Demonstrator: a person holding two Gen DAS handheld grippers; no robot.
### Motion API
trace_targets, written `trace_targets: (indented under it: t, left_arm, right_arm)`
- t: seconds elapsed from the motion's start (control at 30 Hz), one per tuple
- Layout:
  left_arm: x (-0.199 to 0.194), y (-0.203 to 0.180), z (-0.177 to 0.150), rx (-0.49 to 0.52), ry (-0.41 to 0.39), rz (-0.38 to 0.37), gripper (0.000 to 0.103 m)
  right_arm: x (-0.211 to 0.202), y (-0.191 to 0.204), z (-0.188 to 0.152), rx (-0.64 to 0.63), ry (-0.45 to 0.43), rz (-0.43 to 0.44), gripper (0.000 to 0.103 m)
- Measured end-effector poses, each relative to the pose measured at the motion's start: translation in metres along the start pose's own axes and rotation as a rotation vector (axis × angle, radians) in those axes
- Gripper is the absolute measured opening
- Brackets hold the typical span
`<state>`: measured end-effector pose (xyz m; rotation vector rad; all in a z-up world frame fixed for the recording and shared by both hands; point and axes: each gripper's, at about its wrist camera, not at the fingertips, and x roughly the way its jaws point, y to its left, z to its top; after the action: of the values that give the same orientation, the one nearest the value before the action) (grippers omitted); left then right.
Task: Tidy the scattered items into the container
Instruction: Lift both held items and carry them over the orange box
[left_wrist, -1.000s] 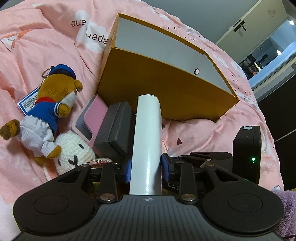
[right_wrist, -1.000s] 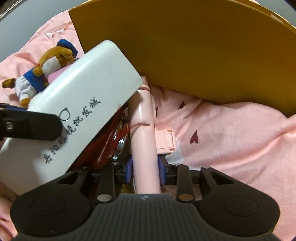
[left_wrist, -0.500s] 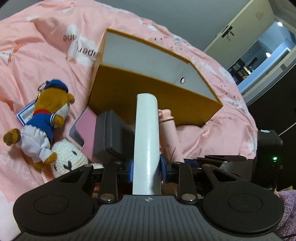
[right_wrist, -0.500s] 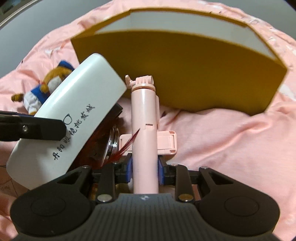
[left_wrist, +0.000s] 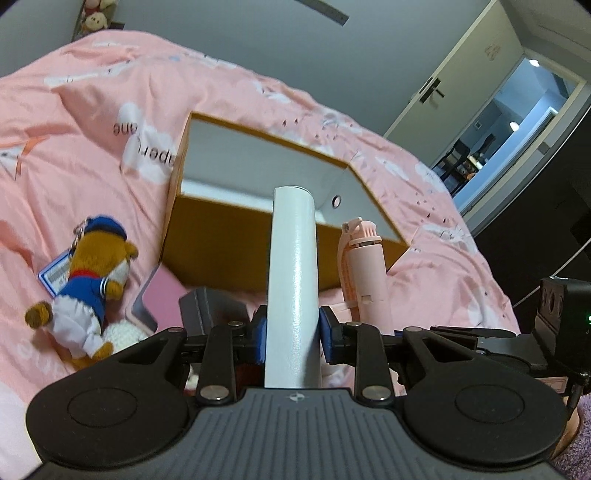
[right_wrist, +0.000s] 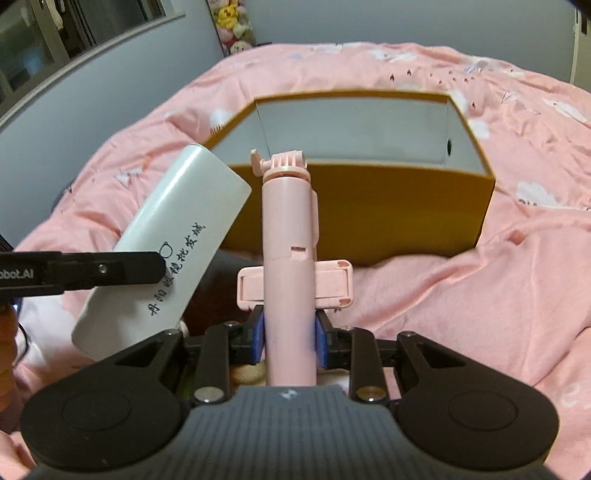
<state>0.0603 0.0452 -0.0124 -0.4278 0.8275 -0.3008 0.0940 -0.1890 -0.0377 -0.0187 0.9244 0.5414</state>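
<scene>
Ahead of both hand-held grippers, the open box (right_wrist: 362, 206); left hand-held gripper (left_wrist: 291, 332) clamps upright white case (left_wrist: 293, 280); right hand-held gripper (right_wrist: 290, 338) clamps pink stick (right_wrist: 290, 240).

One white case (left_wrist: 292, 280) sits between the left fingers (left_wrist: 260, 334), one pink selfie stick (right_wrist: 290, 258) between the right. Ahead of both: one yellow box (right_wrist: 369, 210). Left of the left fingers: two plush toys (left_wrist: 86, 291), one pink case (left_wrist: 162, 299), perhaps one dark box (left_wrist: 210, 306).

Black ribbed left gripper (left_wrist: 291, 328), blue pads (left_wrist: 260, 334), silver screws, matching right gripper (right_wrist: 289, 338), fuzzy purple sleeve (left_wrist: 576, 439) lower right
</scene>
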Motion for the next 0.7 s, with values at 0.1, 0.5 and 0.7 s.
trace_targets:
  t: [0.1,0.5,0.7]
  left_arm:
    - [-0.005,-0.005,0.006,0.011,-0.028,-0.01,0.032]
    - [-0.011,-0.017,0.05,0.017,-0.123,-0.041,0.032]
    - [0.001,-0.014,0.082,0.007,-0.162,-0.039,0.032]
  right_arm:
    - [-0.003,0.007,0.008,0.001,-0.027,0.003,0.029]
    - [-0.042,0.007,0.048,-0.024,-0.138,0.008,0.029]
    - [-0.043,0.005,0.082,-0.058,-0.193,-0.017,0.029]
